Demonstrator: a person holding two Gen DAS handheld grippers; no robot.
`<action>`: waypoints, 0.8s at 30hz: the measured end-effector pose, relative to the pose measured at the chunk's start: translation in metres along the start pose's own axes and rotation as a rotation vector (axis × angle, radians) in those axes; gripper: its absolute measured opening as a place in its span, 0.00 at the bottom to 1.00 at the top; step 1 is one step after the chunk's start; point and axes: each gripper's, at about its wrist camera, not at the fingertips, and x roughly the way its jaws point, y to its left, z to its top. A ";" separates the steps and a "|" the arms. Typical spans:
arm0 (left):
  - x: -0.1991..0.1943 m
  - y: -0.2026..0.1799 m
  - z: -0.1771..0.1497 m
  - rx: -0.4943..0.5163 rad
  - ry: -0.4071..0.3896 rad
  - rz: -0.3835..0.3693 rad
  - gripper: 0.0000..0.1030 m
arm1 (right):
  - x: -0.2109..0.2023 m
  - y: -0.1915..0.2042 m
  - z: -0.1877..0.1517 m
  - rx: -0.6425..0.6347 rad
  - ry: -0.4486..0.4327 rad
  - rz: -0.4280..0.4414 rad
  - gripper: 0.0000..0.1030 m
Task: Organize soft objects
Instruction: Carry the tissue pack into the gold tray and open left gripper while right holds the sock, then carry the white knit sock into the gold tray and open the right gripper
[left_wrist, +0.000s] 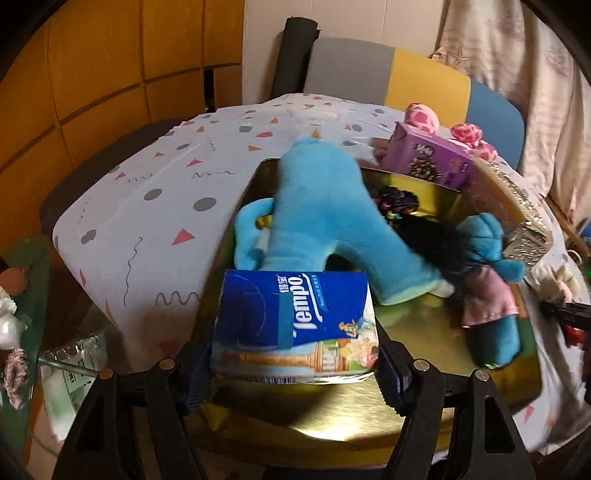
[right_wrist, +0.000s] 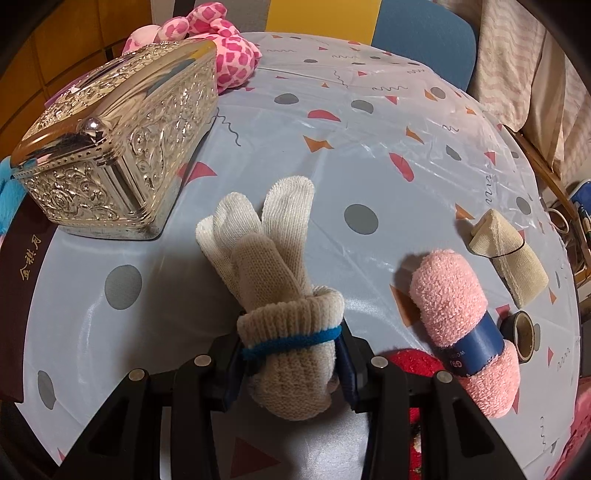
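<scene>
The left tool (left_wrist: 295, 373) grips a blue Tempo tissue pack (left_wrist: 295, 325) by its two sides, the jaws spread wide to take its width. It holds the pack above the near edge of a shallow gold tray (left_wrist: 424, 325) on the desk (left_wrist: 147, 184). In the tray lie a blue plush toy (left_wrist: 325, 221) and, to its right, a blue doll with black hair (left_wrist: 487, 288). At the tray's far right corner stand a purple carton (left_wrist: 428, 158) and a silver ornate box (left_wrist: 517, 218).

The right tool (right_wrist: 291, 354) is closed about halfway on a rolled pair of cream knit gloves (right_wrist: 269, 266), bound with a blue band, their fingers pointing away over the desk. Just right lie a pink fuzzy bundle (right_wrist: 461, 314) with a blue paper sleeve, a beige folded cloth (right_wrist: 509, 254) and a small tape roll (right_wrist: 524, 332). A pink spotted plush (right_wrist: 221, 48) sits far behind the silver box.
</scene>
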 end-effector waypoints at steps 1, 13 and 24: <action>0.003 0.003 -0.001 -0.004 -0.004 0.005 0.77 | 0.000 0.000 0.000 0.000 0.000 0.000 0.41; -0.005 -0.010 0.007 0.051 -0.076 0.059 0.86 | 0.002 -0.001 0.002 -0.006 0.001 -0.003 0.41; -0.025 -0.048 0.024 0.057 -0.130 0.007 0.87 | 0.000 0.009 -0.002 -0.045 -0.016 -0.059 0.40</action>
